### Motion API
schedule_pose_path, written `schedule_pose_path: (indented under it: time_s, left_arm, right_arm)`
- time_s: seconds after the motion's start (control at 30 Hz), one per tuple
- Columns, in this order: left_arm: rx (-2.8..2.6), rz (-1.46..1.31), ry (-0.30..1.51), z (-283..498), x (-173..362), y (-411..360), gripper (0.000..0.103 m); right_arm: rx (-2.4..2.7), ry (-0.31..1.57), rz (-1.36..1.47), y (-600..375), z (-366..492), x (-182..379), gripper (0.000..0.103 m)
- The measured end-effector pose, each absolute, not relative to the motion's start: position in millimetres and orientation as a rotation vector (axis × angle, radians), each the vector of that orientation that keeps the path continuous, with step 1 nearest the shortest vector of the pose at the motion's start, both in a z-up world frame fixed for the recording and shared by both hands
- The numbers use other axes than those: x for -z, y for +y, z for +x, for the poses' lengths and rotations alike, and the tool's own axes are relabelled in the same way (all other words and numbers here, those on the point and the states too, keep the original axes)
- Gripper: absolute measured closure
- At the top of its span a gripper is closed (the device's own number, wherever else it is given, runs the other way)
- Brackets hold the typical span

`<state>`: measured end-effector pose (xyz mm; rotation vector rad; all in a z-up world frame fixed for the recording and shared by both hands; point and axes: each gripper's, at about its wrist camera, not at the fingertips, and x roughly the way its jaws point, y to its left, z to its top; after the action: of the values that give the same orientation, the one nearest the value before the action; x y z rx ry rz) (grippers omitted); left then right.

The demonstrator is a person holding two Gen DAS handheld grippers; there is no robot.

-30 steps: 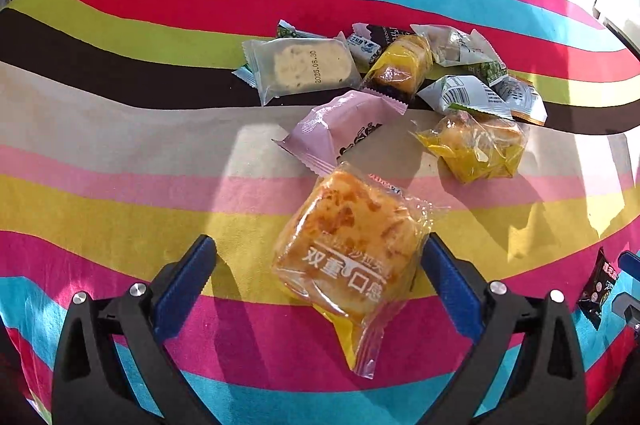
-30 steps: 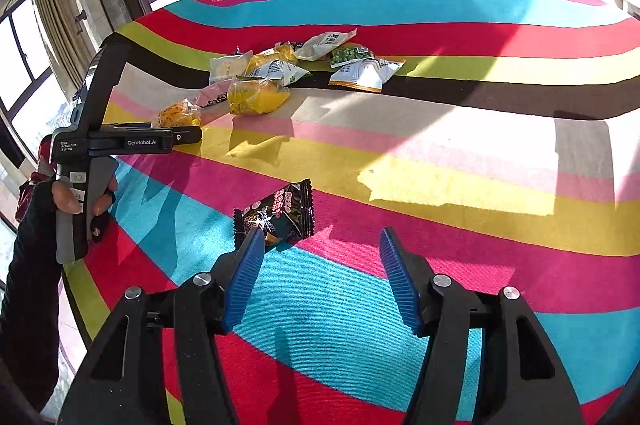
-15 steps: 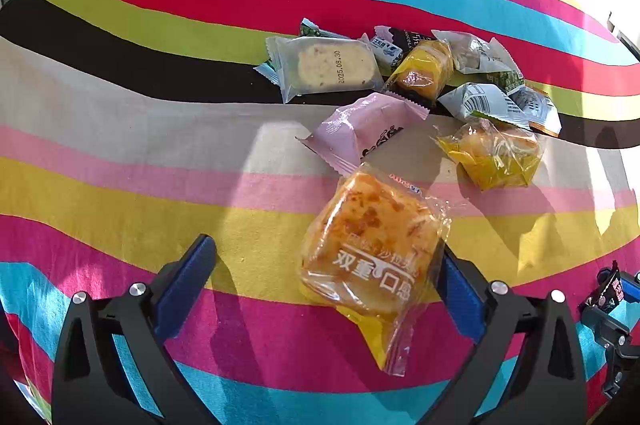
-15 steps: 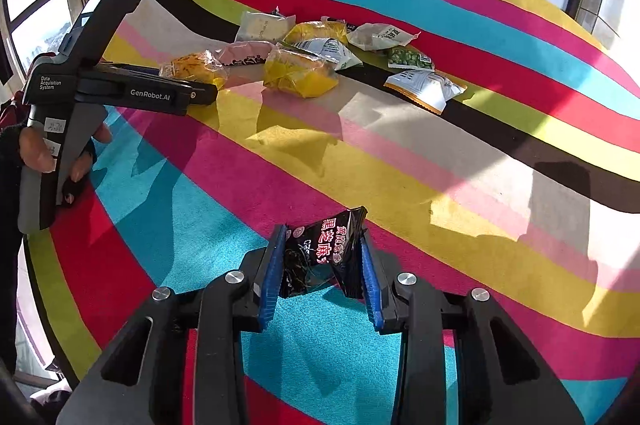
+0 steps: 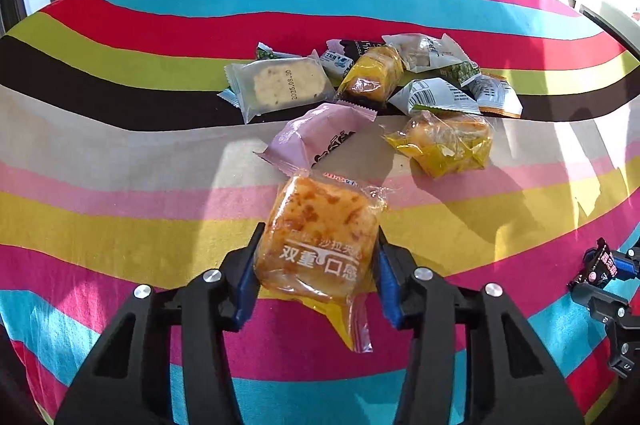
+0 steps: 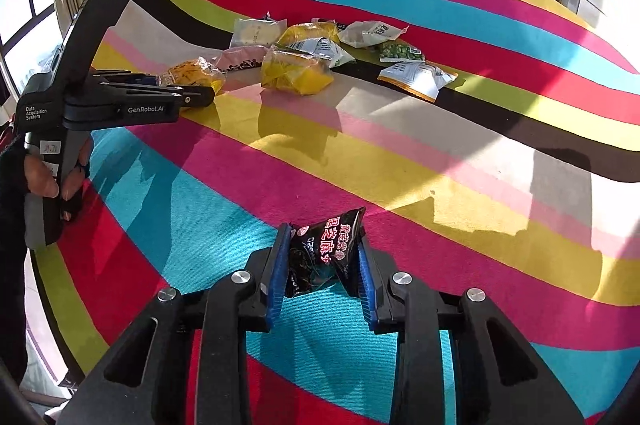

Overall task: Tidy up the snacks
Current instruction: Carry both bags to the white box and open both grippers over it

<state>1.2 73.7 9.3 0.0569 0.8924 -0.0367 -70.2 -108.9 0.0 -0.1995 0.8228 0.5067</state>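
- On the striped table (image 6: 400, 161) nothing looks sorted yet: no box, tray or tidy row shows, so where the snacks should end up I cannot tell.
- Toward the far side lies the pile (image 5: 400, 85), loose packets touching and overlapping: a clear-wrapped biscuit (image 5: 280, 85), a pink packet (image 5: 320, 137), two yellow-wrapped cakes, some white and green sachets. All of that I would count as work left.
- Left gripper (image 5: 316, 265): its jaws have just been closing, and the blue pads now press both sides of the bread packet (image 5: 320, 237), which sits at the near edge of the pile, just touching the pink packet. Whether it is off the cloth I cannot tell.
- Right gripper (image 6: 322, 265): its jaws have just been closing as well, clamped on the black packet (image 6: 324, 253), which crumples between the pads, well apart from the pile, over a blue stripe.
- My reading: an early stage, two snacks gripped at once, none placed, the rest waiting.
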Motion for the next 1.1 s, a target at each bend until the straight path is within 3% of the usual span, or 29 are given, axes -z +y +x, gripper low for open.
schedule_pose_path:
  time_s: [0.43,0.73,1.1]
  left_arm:
    - [0.159,-0.144,0.783,-104.6,-48.3,56.0,0.055]
    - [0.131,-0.233,0.817,-143.2,-27.5,71.7,0.055]
    - [0.1,-0.272,0.816,-184.4,-10.1,99.9,0.055]
  right_arm:
    - [-0.505,0.708,-0.068,-159.2,-113.4,-40.3,0.072]
    - [-0.545,0.733,0.014,-174.9,-124.2,-30.1,0.072]
    - [-0.615,0.772,-0.073,-119.9,-139.9,-14.6,0.072]
